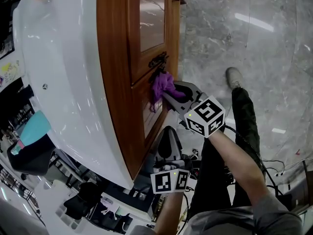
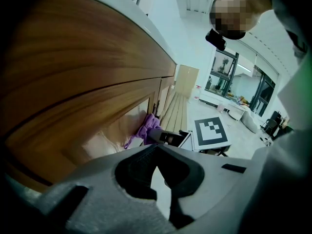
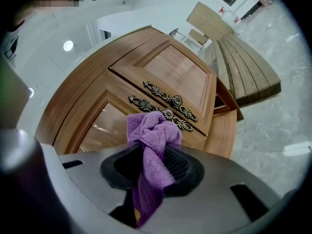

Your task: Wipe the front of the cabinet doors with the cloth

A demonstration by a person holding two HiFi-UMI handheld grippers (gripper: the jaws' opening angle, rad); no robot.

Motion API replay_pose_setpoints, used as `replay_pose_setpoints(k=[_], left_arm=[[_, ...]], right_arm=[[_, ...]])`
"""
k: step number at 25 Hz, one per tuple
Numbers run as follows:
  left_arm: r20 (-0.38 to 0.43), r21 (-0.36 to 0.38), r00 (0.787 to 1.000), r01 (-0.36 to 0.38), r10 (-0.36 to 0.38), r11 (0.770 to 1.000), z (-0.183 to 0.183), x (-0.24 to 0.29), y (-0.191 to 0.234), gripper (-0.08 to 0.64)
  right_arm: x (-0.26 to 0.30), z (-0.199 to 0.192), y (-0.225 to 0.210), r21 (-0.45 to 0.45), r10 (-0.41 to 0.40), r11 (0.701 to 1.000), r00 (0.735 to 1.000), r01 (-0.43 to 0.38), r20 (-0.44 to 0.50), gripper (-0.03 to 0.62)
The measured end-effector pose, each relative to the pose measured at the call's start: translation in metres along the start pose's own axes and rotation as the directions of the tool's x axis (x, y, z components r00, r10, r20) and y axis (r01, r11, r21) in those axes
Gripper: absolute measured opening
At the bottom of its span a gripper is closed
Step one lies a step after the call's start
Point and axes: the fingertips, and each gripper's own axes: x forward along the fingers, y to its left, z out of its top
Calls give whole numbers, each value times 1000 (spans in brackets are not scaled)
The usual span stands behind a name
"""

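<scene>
The wooden cabinet doors [image 1: 117,58] stand below a white top, with dark ornate handle plates [image 1: 157,60] where they meet. My right gripper [image 1: 168,93] is shut on a bunched purple cloth [image 1: 160,86], which presses against the door just beneath the handles. In the right gripper view the cloth [image 3: 152,130] bulges out of the jaws of the right gripper [image 3: 151,152], right before the handle plates [image 3: 168,101] and a glazed door panel [image 3: 105,126]. My left gripper [image 1: 168,140] hangs lower, off the door, shut and holding nothing. The left gripper view shows that gripper [image 2: 157,172], the cloth [image 2: 146,128] and the door [image 2: 83,82].
A white countertop [image 1: 58,58] overhangs the doors. The person's shoe [image 1: 234,76] rests on the marble floor [image 1: 264,43]. Teal and dark clutter [image 1: 34,131] lies at the lower left. A slatted wooden bench [image 3: 243,62] stands beyond the cabinet.
</scene>
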Motion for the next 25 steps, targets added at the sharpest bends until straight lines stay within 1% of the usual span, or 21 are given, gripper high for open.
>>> replay_pose_setpoints(k=[4,11,18,25], left_arm=[[-8,-2,1000,5,-5,1000,-3,7,0,6],[-28,-12,1000,-2,1,1000,-9,14,3,6],[-51,-23,999,-10,9,1000,-17,20,9,6],[-56,-27,998,-10,9,1000,-20,25,11,8]], right_arm=[[4,-8,-12,-6,-19,1000,1000,19,-22,106],[11,-23,-39,9,-60,998,996,61,-67,106],[16,-29,-54,1,-73,997,993,74,-88,106],[17,-34,-67,12,-96,995,991,98,-97,107]])
